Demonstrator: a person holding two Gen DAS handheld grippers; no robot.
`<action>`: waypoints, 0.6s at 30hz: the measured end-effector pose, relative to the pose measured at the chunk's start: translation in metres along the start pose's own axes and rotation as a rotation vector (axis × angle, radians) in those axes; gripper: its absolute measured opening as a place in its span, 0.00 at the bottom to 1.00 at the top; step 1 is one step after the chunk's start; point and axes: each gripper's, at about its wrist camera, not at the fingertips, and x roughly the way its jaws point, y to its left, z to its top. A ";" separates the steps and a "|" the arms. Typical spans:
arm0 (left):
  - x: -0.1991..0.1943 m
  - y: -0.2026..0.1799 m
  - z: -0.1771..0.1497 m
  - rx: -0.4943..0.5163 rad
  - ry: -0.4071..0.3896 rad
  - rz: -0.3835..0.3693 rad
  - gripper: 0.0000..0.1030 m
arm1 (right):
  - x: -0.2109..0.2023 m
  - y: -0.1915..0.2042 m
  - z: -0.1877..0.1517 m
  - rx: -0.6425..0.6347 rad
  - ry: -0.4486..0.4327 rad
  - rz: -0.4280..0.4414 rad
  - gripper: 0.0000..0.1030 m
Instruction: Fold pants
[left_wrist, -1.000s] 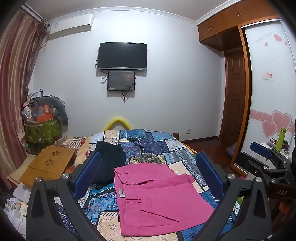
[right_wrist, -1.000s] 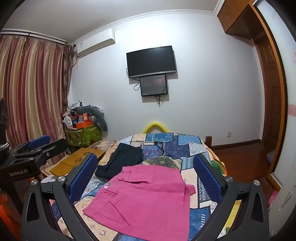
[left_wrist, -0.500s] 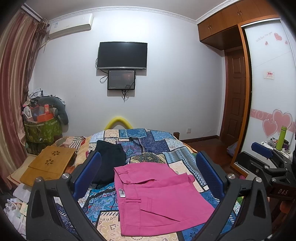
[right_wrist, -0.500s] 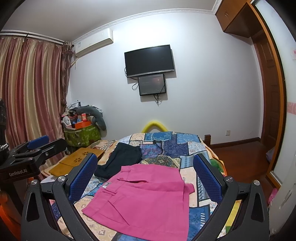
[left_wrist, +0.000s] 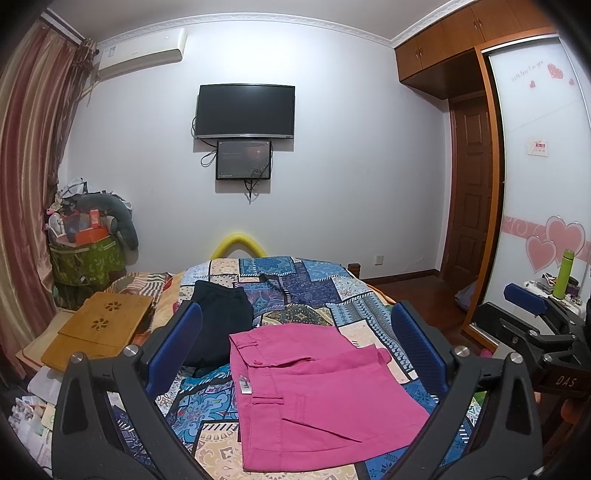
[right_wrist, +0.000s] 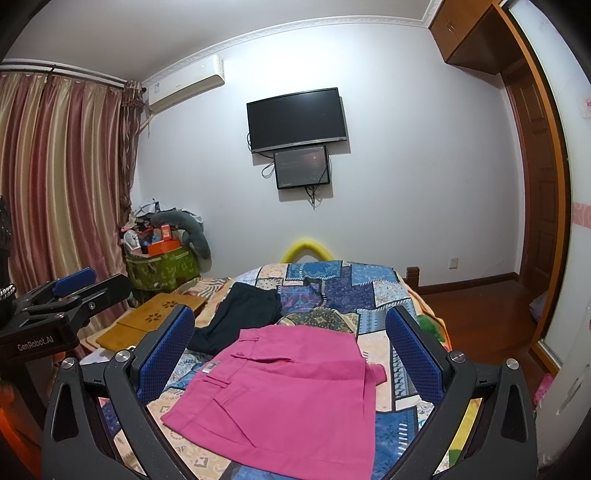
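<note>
Two grippers hang above the near end of the bed (left_wrist: 295, 273), both spread wide and holding nothing: the left gripper (left_wrist: 295, 347) and the right gripper (right_wrist: 290, 347). The pink pants (left_wrist: 317, 391) lie already folded into a compact stack near the bed's near edge, beside a dark garment (left_wrist: 221, 321) toward the left edge. Judged remaining step: bring each gripper down onto an opposite corner of one edge, pinch all layers together, and lift evenly so that the stack does not skew.
</note>
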 end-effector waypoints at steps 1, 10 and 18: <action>0.000 0.000 0.000 0.000 0.000 0.000 1.00 | 0.000 -0.001 0.001 0.000 0.000 -0.001 1.00; -0.001 0.001 0.002 -0.003 0.002 -0.001 1.00 | -0.001 -0.001 0.003 -0.001 0.000 -0.013 1.00; 0.000 0.002 0.005 -0.001 0.002 -0.001 1.00 | -0.002 -0.002 0.004 -0.001 0.000 -0.011 1.00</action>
